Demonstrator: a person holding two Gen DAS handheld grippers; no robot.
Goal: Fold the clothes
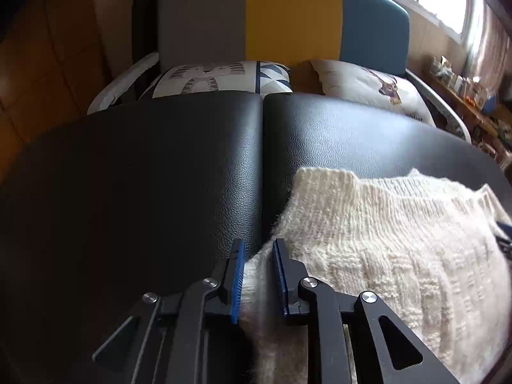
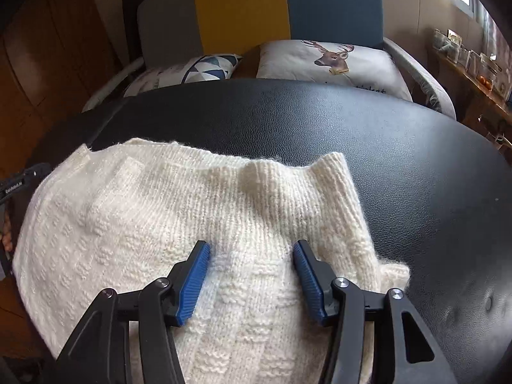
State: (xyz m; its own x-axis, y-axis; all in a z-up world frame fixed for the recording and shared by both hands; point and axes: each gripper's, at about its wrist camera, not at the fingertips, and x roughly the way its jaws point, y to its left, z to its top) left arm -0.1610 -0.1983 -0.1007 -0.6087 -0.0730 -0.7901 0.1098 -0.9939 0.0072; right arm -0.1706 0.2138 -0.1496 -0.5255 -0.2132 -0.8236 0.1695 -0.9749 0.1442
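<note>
A cream knitted sweater (image 2: 179,224) lies on a black leather surface (image 2: 416,166); it also shows in the left wrist view (image 1: 384,240), spread to the right. My left gripper (image 1: 258,249) sits at the sweater's left edge with its jaws narrowly apart and a fold of the knit between the blue pads (image 1: 238,275); whether they pinch it is unclear. My right gripper (image 2: 252,251) is open, hovering just over the middle of the sweater, with nothing between its fingers. The left gripper's body shows at the left edge of the right wrist view (image 2: 19,185).
The black surface is split by a seam (image 1: 262,160) down its middle. Behind it stands a grey, yellow and teal sofa (image 1: 288,16) with printed cushions (image 2: 329,60). A cluttered wooden shelf (image 1: 473,102) runs along the right under a window.
</note>
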